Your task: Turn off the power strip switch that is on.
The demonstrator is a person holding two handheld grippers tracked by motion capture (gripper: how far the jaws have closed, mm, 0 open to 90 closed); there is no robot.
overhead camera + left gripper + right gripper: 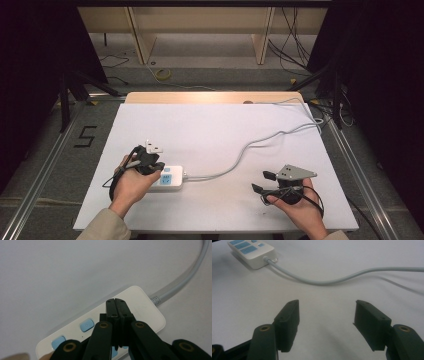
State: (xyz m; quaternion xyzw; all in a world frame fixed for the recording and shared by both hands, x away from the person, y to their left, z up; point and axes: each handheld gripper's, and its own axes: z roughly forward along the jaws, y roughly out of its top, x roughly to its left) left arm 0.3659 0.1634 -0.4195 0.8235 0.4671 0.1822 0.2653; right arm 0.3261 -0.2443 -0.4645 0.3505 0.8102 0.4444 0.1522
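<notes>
At the left, the left gripper hangs over the near-left end of a white power strip, its fingers pressed together with nothing between them, tips right over the strip's top face. It looks like a press on one of the pale blue buttons, though whether the tips touch the plastic I cannot tell. To do it well, I'd say come straight down on the button's middle, keep the fingers closed so they act as one blunt tip, and push gently so the strip doesn't skid on the white tabletop.

The strip is a small rounded white block with light blue sockets and switches on top, lying flat toward the front left of the tabletop. Its grey cord leaves the right end and snakes off toward the far right edge.

At the right, the right gripper rests well apart from the strip, fingers spread wide and holding nothing.
</notes>
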